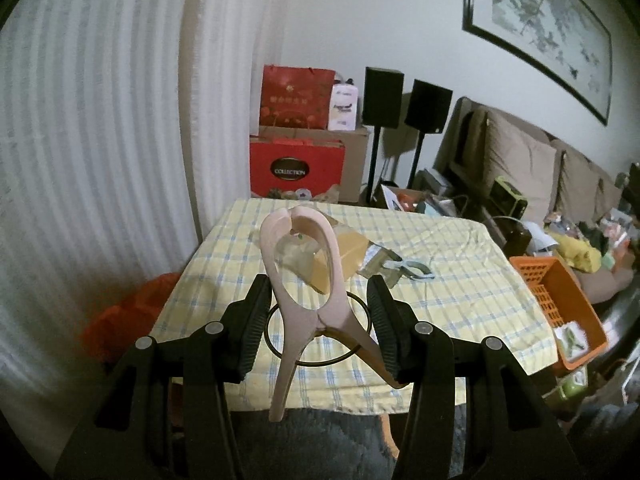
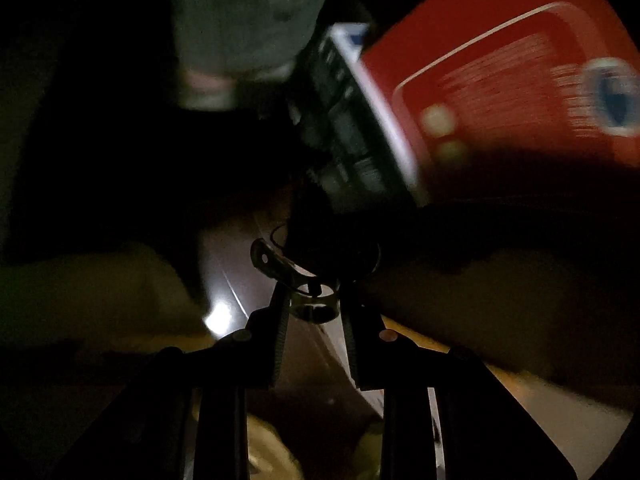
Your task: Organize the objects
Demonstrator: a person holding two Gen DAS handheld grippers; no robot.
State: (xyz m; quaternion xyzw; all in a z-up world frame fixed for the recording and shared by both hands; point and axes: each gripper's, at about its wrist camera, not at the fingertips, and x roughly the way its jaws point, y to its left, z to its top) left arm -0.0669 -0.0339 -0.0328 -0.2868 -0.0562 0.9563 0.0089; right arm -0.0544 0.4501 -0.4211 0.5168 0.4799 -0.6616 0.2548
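My left gripper (image 1: 320, 320) is shut on a large pale pink clip (image 1: 298, 264), held up above the table. The pads press on its two spread handles and its closed jaws point away from me. A thin dark wire ring (image 1: 276, 350) hangs at the clip's hinge. Behind it on the yellow checked tablecloth (image 1: 460, 280) lie a clear bag over a tan box (image 1: 352, 254) and a grey-blue clip (image 1: 416, 272). The right wrist view is very dark. There my right gripper (image 2: 312, 300) is shut on a small curved metal clip (image 2: 276, 264).
An orange basket (image 1: 560, 304) stands off the table's right edge, with a cluttered sofa (image 1: 540, 168) behind it. Red gift bags (image 1: 296, 164) and two black speakers (image 1: 382, 96) line the far wall. A red box (image 2: 500, 92) is close above my right gripper.
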